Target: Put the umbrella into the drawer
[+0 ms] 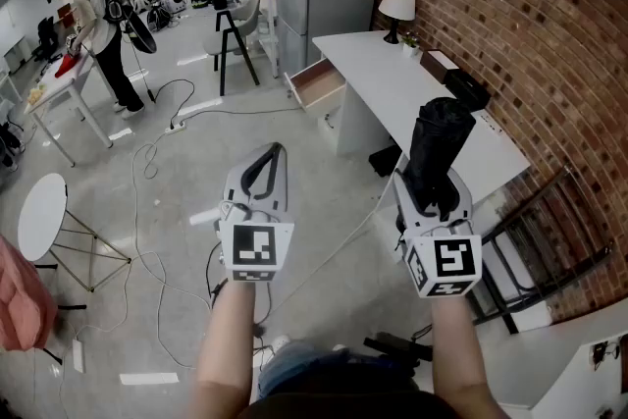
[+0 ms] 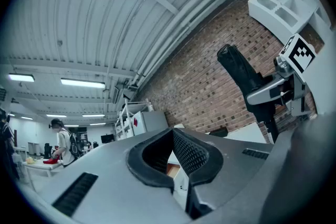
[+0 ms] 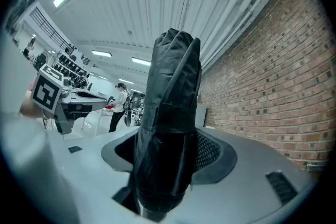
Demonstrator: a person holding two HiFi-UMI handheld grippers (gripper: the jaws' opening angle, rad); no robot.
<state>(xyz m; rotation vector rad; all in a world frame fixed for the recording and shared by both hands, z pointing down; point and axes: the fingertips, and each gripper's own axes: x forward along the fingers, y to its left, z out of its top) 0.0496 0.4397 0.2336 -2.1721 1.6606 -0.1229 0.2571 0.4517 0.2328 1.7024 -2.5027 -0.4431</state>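
Over the grey concrete floor in the head view there are two grippers, each with one black-and-white marker cube at the back. The left gripper [image 1: 275,154] is pinched together on nothing, its dark-lined jaws forming a teardrop loop. The right gripper [image 1: 432,183] is clamped on the one umbrella [image 1: 440,134], a folded black fabric bundle standing up out of the jaws. It's well apart from the drawer [image 1: 316,83], a single wood-lined one pulled out of the white desk [image 1: 388,88]. One white-shaded lamp [image 1: 396,5] sits at the desk's far end against the red brick wall [image 1: 510,15].

In the left gripper view, the smooth grey jaws meet at the tips around an empty oval gap, one mesh-textured pad [image 2: 190,153] showing. The right gripper [image 2: 273,93] and the umbrella [image 2: 240,68] show against the bricks.

In the right gripper view, the umbrella [image 3: 170,123] fills the middle, crinkly black cloth with a strap round it, squeezed between two dimpled pads [image 3: 211,150].
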